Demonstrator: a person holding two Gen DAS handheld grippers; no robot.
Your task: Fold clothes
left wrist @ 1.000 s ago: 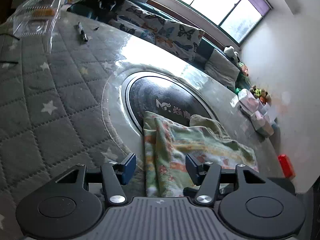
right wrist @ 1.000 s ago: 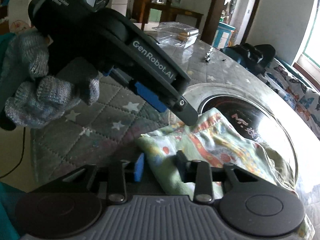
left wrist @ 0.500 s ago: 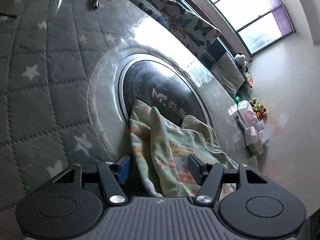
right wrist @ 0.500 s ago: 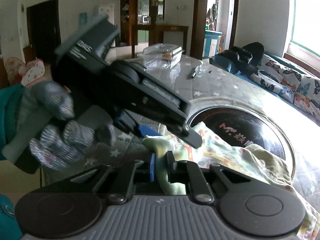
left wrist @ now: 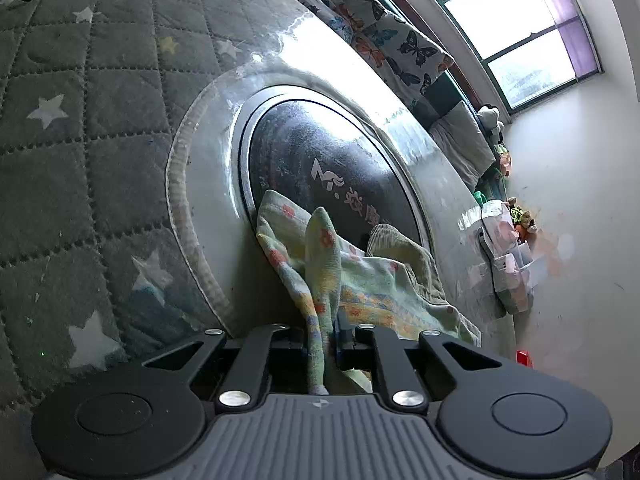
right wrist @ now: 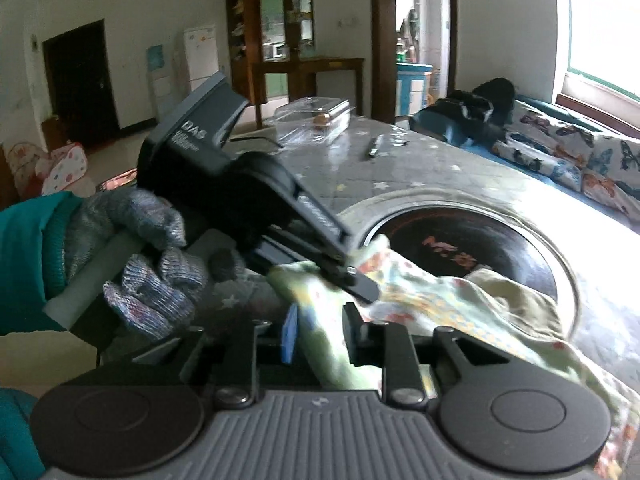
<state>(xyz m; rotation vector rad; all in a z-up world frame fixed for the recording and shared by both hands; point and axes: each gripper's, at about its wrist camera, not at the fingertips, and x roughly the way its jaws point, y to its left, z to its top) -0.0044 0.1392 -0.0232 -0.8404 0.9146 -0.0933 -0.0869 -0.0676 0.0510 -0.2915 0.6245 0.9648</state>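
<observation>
- Here the left gripper (left wrist: 320,340) has just closed its jaws; they pinch a raised fold of the floral garment (left wrist: 372,280).
- The right gripper (right wrist: 320,334) has just been opening a little; the garment's edge sits between its jaws, and whether the pads press it cannot be told.
- Ahead of both tools, the garment drapes over a dark round panel (left wrist: 320,156) bearing a white "M" logo and characters too small to read.
- The gloved left hand (right wrist: 152,276) holds its tool, lettered "DAS".
</observation>
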